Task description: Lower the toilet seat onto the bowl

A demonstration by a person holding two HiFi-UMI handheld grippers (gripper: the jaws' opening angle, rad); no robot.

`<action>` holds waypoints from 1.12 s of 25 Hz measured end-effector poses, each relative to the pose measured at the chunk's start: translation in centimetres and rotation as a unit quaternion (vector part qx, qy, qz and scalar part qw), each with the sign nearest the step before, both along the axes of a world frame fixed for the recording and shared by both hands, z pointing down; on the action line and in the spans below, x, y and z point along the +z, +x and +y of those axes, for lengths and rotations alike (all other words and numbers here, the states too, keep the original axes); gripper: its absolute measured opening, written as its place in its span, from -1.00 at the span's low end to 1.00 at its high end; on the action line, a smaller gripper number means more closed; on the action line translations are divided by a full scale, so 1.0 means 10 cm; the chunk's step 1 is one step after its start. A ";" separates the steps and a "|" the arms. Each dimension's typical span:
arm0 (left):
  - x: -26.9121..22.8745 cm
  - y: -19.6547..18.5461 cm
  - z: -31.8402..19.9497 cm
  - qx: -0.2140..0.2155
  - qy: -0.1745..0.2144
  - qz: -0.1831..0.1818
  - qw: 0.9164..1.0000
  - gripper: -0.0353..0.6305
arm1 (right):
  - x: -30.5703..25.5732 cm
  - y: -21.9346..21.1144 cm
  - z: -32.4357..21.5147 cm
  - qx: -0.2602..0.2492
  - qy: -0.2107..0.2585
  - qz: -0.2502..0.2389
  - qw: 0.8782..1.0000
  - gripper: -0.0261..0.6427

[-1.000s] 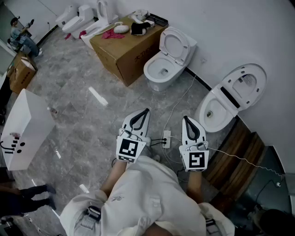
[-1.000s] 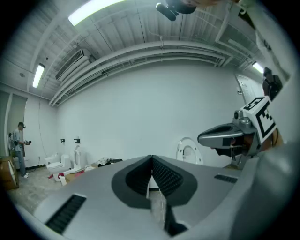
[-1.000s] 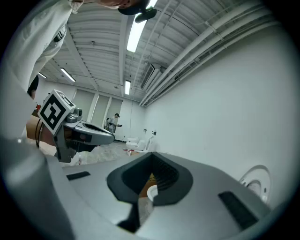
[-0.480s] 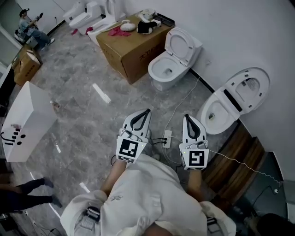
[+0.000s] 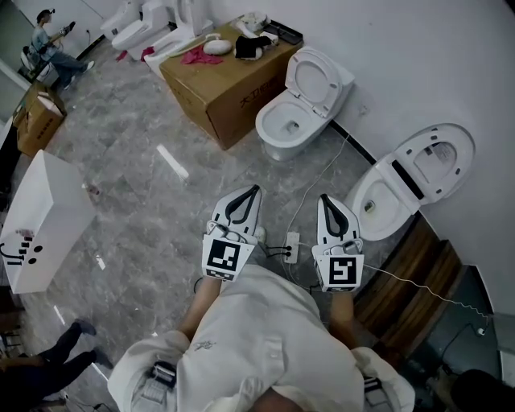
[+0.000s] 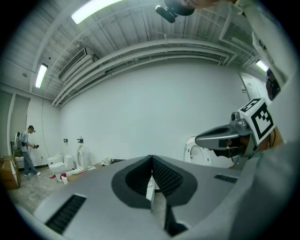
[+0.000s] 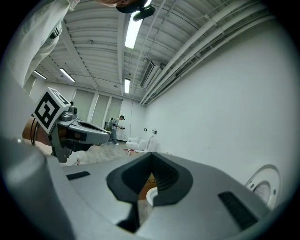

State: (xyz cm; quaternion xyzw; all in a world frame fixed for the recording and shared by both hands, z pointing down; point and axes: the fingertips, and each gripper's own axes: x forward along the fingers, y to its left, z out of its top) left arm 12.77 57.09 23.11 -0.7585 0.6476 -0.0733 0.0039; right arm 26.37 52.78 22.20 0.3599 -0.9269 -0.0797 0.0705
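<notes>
Two white toilets stand against the wall. The far toilet (image 5: 299, 103) has its seat and lid raised. To the right, the near toilet (image 5: 402, 179) has its seat and lid tipped back against the wall. My left gripper (image 5: 255, 191) and right gripper (image 5: 323, 199) are held side by side above the floor, short of both toilets, jaws shut and holding nothing. In the left gripper view the left gripper (image 6: 151, 160) points level at the wall, with a raised toilet lid (image 6: 190, 152) ahead. The right gripper (image 7: 151, 157) shows a white bowl rim (image 7: 152, 195) through its gap.
A large cardboard box (image 5: 216, 74) with clothes on top stands left of the far toilet. A power strip (image 5: 291, 241) with cables lies on the floor between my grippers. A white box (image 5: 42, 219) sits at left, wooden boards (image 5: 414, 278) at right. More toilets (image 5: 149, 20) stand at the back.
Both grippers stay shut and side by side. The scene has slid a little in the head view; the near toilet now sits slightly further right. A bystander's legs at lower left have moved.
</notes>
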 end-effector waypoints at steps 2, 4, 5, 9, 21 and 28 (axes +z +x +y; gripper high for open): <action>0.01 -0.11 -0.16 0.001 -0.001 -0.002 1.000 -0.85 | 0.02 -0.11 -0.15 0.002 -0.008 0.000 1.000 -0.90; 0.01 -0.23 -0.34 0.003 -0.002 -0.004 1.000 -0.85 | 0.02 -0.23 -0.31 0.004 -0.013 -0.004 1.000 -0.90; 0.01 -0.29 -0.42 0.004 -0.003 -0.004 1.000 -0.85 | 0.03 -0.29 -0.40 0.005 -0.011 -0.005 1.000 -0.90; 0.03 -0.54 -0.74 0.012 -0.005 -0.006 1.000 -0.85 | 0.00 -0.57 -0.68 0.006 -0.010 0.004 1.000 -0.90; 0.03 -1.04 -1.32 0.039 -0.003 0.000 0.999 -0.85 | 0.02 -1.10 -1.17 0.031 -0.008 0.021 0.999 -0.90; 0.09 -1.05 -1.55 0.043 -0.005 0.007 0.999 -0.85 | 0.07 -1.07 -1.40 0.038 -0.007 0.031 0.999 -0.90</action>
